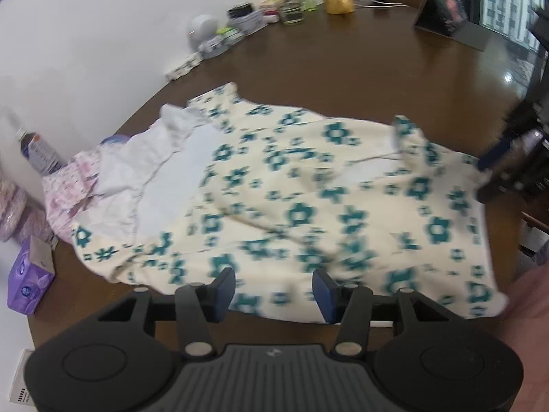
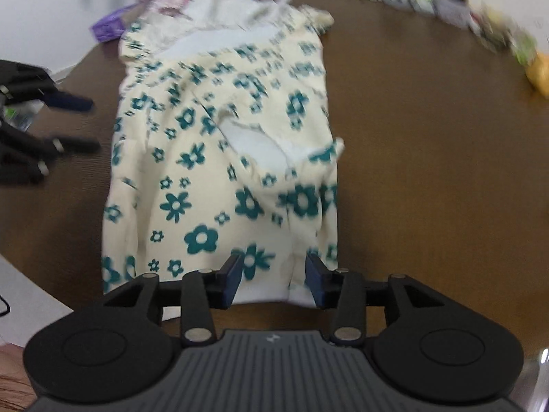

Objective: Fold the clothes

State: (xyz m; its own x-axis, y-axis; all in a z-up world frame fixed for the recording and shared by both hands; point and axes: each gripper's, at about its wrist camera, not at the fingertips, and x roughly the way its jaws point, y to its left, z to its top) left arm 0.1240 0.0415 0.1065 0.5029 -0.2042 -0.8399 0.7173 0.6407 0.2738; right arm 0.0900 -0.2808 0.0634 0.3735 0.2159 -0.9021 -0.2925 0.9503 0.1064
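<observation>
Cream garment with teal flower print (image 1: pixel 295 199) lies spread on the brown table (image 1: pixel 360 68), white lining showing at its 10 o'clock end. Left gripper (image 1: pixel 274 292) hovers over the near hem, jaws apart, holding nothing. Right gripper (image 2: pixel 272 279) likewise spread wide over the cloth's edge. Yellow cup (image 1: pixel 338 0) at 12 o'clock; purple box (image 1: pixel 31 281) at 8.
</observation>
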